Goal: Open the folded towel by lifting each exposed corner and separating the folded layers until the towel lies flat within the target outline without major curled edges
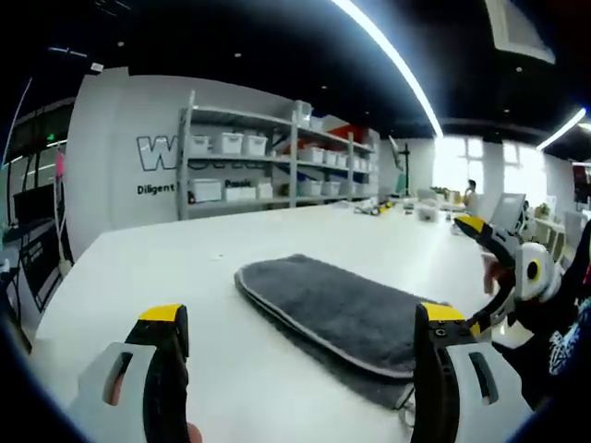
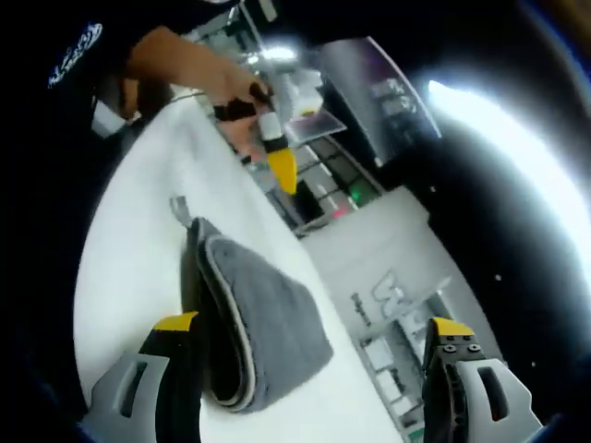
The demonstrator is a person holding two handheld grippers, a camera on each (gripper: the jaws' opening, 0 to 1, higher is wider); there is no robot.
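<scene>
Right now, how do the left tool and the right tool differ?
The left tool sits low and level over the table; the right tool is rolled hard sideways. The towel lies ahead of the left tool, close under the right. Both are open, holding nothing.

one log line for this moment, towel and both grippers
towel: folded on table | left gripper: open, short of towel | right gripper: open, above towel

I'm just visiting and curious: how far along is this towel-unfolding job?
Nothing looks done yet. The grey towel lies folded in layers on the white table, its piped edges stacked. In hand: the left gripper and right gripper both hover open near it, gripping nothing. Left: lifting the corners, separating the layers and spreading it flat.
</scene>
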